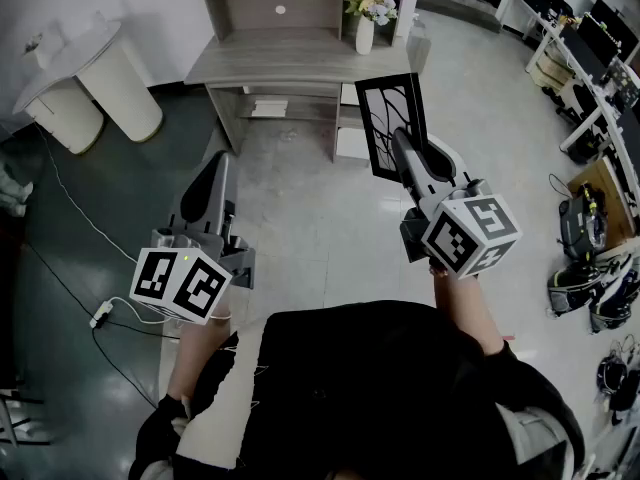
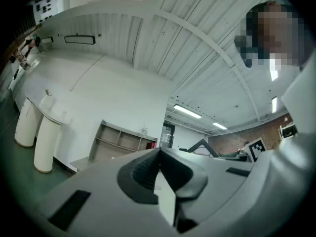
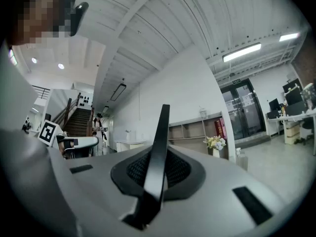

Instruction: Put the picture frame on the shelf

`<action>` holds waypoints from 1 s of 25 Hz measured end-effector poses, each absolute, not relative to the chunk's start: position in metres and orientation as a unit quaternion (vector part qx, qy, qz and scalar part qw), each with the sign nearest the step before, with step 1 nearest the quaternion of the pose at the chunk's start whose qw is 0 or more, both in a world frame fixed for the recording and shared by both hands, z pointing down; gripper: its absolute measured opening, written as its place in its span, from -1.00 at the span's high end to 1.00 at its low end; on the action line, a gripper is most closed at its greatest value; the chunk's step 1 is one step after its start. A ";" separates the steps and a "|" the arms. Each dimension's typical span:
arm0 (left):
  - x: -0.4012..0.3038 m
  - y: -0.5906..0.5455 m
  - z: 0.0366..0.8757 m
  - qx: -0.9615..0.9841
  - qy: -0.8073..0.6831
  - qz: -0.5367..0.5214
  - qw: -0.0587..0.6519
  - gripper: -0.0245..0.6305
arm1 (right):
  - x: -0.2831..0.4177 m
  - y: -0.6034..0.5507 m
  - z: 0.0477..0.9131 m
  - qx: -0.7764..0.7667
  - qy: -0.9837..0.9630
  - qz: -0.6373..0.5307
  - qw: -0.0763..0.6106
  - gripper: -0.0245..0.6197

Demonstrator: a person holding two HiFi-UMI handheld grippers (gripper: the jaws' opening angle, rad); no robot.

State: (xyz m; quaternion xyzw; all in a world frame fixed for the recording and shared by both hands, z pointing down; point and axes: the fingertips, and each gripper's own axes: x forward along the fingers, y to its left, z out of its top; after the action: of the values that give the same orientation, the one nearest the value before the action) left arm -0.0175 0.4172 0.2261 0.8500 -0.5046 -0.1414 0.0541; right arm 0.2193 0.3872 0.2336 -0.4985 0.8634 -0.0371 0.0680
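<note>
Left gripper (image 1: 221,163) jaws pressed together on nothing; right gripper (image 1: 400,140) pinches black picture frame (image 1: 385,108) by its edge, well short of shelf (image 1: 270,13).

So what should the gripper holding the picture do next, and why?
Probably carry it forward toward the shelf. The right gripper is shut on the picture frame, held upright above the floor, and the shelf is some way ahead. Aim left of the flower vase, where the surface looks bare.

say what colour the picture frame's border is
The picture frame has a black border around a pale panel with dark branching lines; clearest in the head view.
</note>
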 end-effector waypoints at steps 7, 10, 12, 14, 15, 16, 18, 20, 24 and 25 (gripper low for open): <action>-0.019 0.419 0.230 0.847 -0.510 -0.143 0.055 0.89 | 0.219 0.388 0.237 -0.496 0.865 -0.037 0.067 0.81; -0.022 0.419 0.235 0.846 -0.511 -0.141 0.059 0.89 | 0.216 0.386 0.242 -0.493 0.866 -0.044 0.068 0.81; -0.026 0.417 0.237 0.846 -0.511 -0.139 0.061 0.89 | 0.213 0.384 0.244 -0.490 0.867 -0.055 0.077 0.81; -0.030 0.415 0.238 0.845 -0.512 -0.138 0.063 0.89 | 0.210 0.381 0.244 -0.488 0.866 -0.065 0.086 0.81; -0.032 0.413 0.239 0.845 -0.513 -0.137 0.064 0.89 | 0.208 0.379 0.244 -0.488 0.866 -0.069 0.090 0.81; -0.035 0.412 0.239 0.845 -0.513 -0.136 0.065 0.89 | 0.206 0.377 0.245 -0.488 0.865 -0.072 0.092 0.82; -0.043 0.408 0.242 0.844 -0.514 -0.135 0.067 0.89 | 0.200 0.373 0.246 -0.487 0.865 -0.076 0.094 0.82; -0.053 0.404 0.245 0.844 -0.515 -0.134 0.069 0.89 | 0.189 0.367 0.249 -0.486 0.866 -0.078 0.092 0.82; -0.071 0.396 0.252 0.845 -0.514 -0.128 0.073 0.89 | 0.168 0.358 0.258 -0.485 0.866 -0.081 0.088 0.81; -0.076 0.393 0.254 0.846 -0.513 -0.126 0.072 0.89 | 0.163 0.356 0.259 -0.486 0.866 -0.081 0.089 0.81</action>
State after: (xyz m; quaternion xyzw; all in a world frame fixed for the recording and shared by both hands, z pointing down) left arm -0.0755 0.3933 0.2535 0.8458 -0.5132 -0.1265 0.0724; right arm 0.1627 0.3561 0.2588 -0.4858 0.8658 -0.0808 0.0888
